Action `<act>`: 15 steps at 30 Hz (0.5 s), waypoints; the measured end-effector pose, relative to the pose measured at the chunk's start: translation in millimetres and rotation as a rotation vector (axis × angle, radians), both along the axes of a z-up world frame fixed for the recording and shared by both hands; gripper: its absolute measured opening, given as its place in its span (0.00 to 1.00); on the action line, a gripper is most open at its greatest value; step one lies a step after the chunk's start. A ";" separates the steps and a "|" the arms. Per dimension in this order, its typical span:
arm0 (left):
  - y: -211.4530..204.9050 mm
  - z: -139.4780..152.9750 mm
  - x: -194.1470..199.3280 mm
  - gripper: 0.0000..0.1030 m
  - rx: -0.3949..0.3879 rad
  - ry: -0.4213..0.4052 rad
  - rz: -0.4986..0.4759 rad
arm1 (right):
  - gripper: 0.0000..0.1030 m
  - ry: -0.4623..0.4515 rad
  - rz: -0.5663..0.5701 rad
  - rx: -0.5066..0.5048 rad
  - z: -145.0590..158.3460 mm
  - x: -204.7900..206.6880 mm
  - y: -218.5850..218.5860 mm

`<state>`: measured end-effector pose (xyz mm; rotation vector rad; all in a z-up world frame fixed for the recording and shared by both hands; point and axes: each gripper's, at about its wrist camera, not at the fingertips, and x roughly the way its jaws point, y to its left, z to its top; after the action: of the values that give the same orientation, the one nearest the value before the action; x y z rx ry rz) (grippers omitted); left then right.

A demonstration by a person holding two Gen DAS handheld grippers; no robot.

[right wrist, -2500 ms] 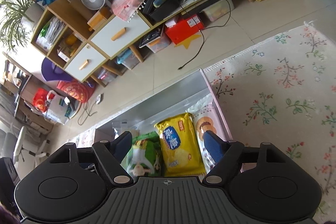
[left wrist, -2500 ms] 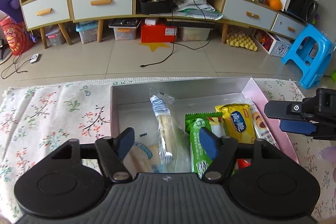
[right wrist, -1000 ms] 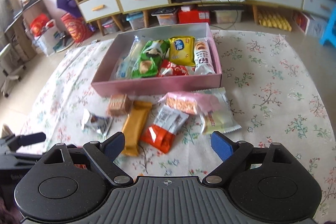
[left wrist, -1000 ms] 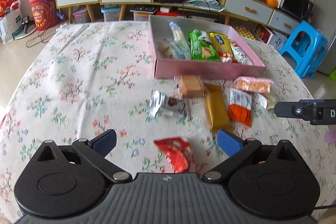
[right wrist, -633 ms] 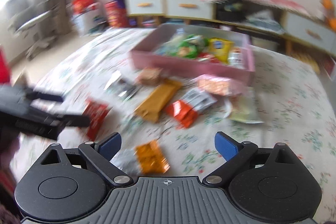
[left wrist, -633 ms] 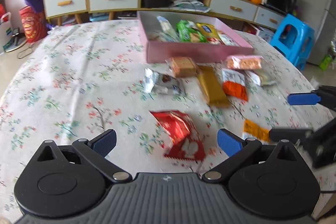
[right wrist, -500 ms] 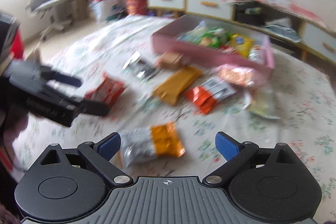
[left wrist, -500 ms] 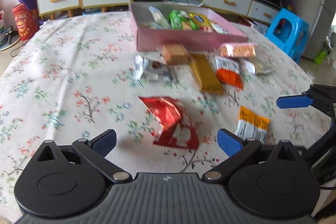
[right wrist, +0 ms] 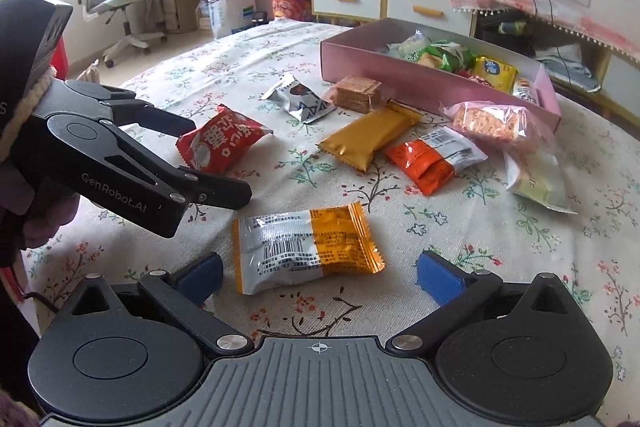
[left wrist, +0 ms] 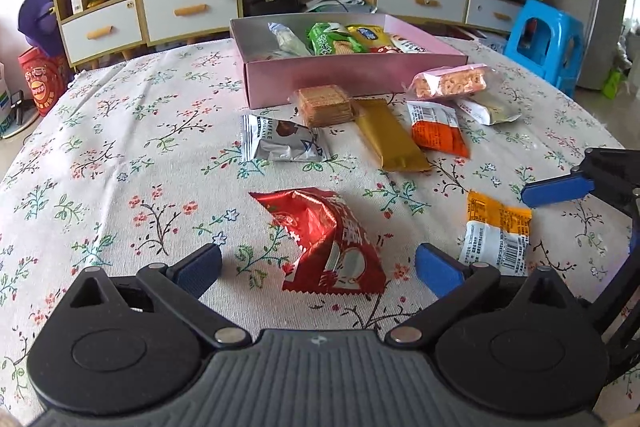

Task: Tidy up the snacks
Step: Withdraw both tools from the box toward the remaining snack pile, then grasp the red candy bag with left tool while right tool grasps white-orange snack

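Left wrist view: left tongs (left wrist: 318,265) spread wide and empty, low over the flowered worktop (left wrist: 120,163), straddling a red snack packet (left wrist: 326,251); pink box (left wrist: 352,77) of snacks beyond. Right wrist view: right tongs (right wrist: 318,275) equally wide, holding nothing, flanking an orange-and-silver packet (right wrist: 306,251) lying flat.

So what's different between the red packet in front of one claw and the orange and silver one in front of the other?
The red packet is puffy and crinkled, one colour with white print; the orange and silver packet lies flatter, half orange, half silver, with a barcode showing. The red one sits before the left gripper, the orange and silver one before the right gripper. Both are sealed, lie on the flowered cloth outside the pink box, and are ungripped.
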<state>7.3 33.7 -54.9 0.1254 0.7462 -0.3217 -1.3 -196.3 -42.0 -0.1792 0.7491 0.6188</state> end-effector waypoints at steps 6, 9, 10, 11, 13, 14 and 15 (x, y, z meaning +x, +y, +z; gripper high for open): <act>4.4 7.1 4.8 0.62 -0.027 0.006 0.009 | 1.00 0.022 0.014 -0.011 1.8 4.4 1.0; 8.3 9.4 8.1 0.54 -0.058 0.022 0.022 | 0.99 0.022 0.017 -0.006 2.2 4.5 0.1; 9.1 10.1 9.1 0.50 -0.068 0.027 0.025 | 0.98 0.022 0.021 -0.005 2.5 4.3 0.0; 9.8 10.7 9.9 0.48 -0.078 0.032 0.026 | 0.96 0.021 0.024 -0.003 3.2 4.0 -0.1; 10.1 11.4 10.8 0.42 -0.090 0.038 0.027 | 0.92 0.018 0.032 0.000 4.7 3.0 0.0; 10.1 11.6 10.7 0.41 -0.091 0.039 0.026 | 0.89 0.018 0.035 0.002 5.2 2.6 0.2; 9.9 11.8 10.5 0.39 -0.090 0.039 0.025 | 0.87 0.017 0.037 0.002 5.6 2.4 0.4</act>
<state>17.8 43.6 -43.1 0.0249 0.7699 -0.3341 1.1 -195.9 -36.3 -0.1862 0.7634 0.6568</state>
